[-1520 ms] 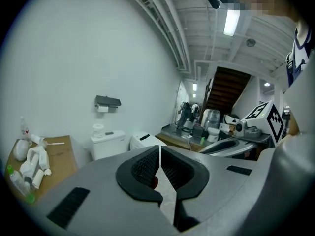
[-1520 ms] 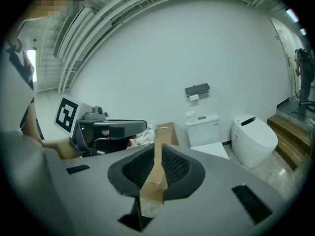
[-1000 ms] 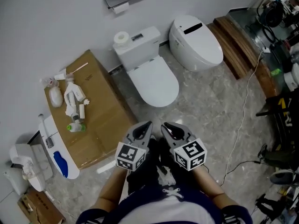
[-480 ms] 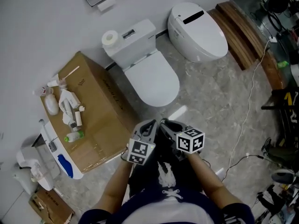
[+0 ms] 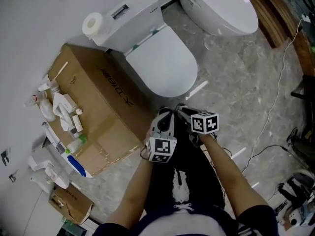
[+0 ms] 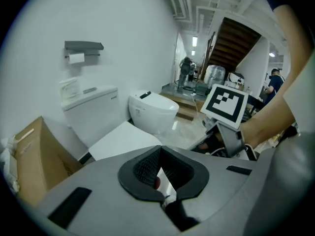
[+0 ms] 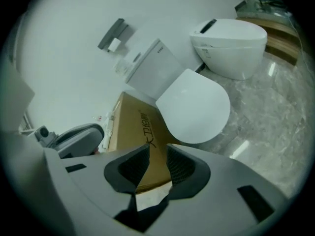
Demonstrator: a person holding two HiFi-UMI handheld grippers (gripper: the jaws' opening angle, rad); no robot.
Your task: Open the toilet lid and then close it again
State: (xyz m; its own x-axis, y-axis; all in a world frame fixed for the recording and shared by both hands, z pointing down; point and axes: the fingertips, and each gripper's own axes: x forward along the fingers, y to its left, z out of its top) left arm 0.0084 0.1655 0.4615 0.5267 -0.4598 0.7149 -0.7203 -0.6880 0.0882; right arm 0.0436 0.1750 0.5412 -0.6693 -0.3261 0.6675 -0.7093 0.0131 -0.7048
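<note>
Far left: cardboard box (image 5: 98, 117) on the floor (image 5: 236, 82), against the wall, small toiletries (image 5: 61, 113) scattered on its top. Right of it, the toilet: paper roll (image 5: 92, 24) on the left end of the tank (image 5: 130, 16), toilet lid (image 5: 165, 65) fully down over the bowl, front edge toward the person.

Left gripper (image 5: 166, 116): closed, tips together, nothing between them. It sits just short of the lid's front edge, not touching, angled down toward the toilet.

Right gripper (image 5: 183, 110): just beside the left one, also clear of the lid. Its jaws have just been opening and now stand apart with nothing held; through the gap its own view shows only the box corner and floor. That view has the closed lid above the jaws.

Further right: second toilet (image 5: 221, 6), rounded, lid down, well apart from both grippers. A cable (image 5: 278, 90) runs across the floor at the far right.
</note>
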